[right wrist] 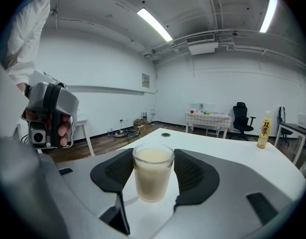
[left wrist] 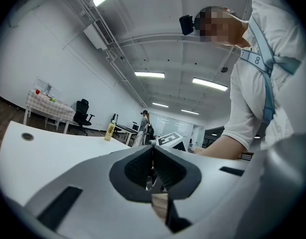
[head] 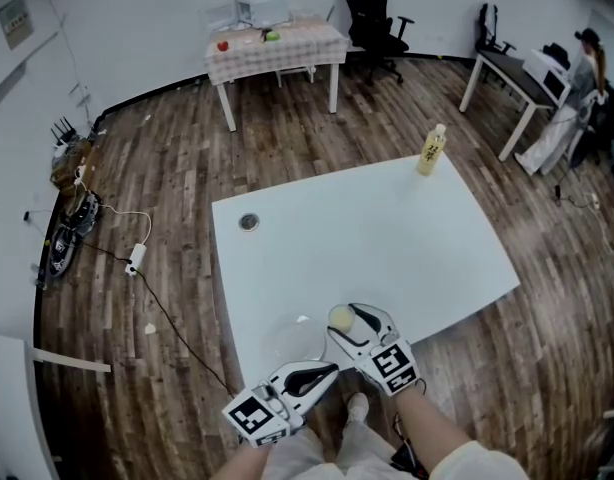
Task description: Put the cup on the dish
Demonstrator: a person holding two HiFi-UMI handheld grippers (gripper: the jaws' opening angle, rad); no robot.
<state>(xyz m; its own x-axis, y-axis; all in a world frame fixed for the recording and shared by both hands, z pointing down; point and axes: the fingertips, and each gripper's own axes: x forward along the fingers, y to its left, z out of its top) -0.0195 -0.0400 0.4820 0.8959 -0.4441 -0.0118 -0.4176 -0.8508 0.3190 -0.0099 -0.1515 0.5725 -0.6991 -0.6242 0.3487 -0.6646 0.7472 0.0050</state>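
A clear glass cup of milky liquid stands upright between the dark pads of my right gripper, which press on both its sides. In the head view the cup and right gripper are over the table's near edge. A faint clear glass dish lies just left of the cup; I cannot tell whether they touch. My left gripper hangs in front of the near edge, below the dish. Its jaws are pressed together on nothing.
The white table has a round cable hole at its left and a yellow-labelled bottle at the far right corner. Further off stand a checked-cloth table, office chairs and a person at a desk. Cables lie on the wood floor at left.
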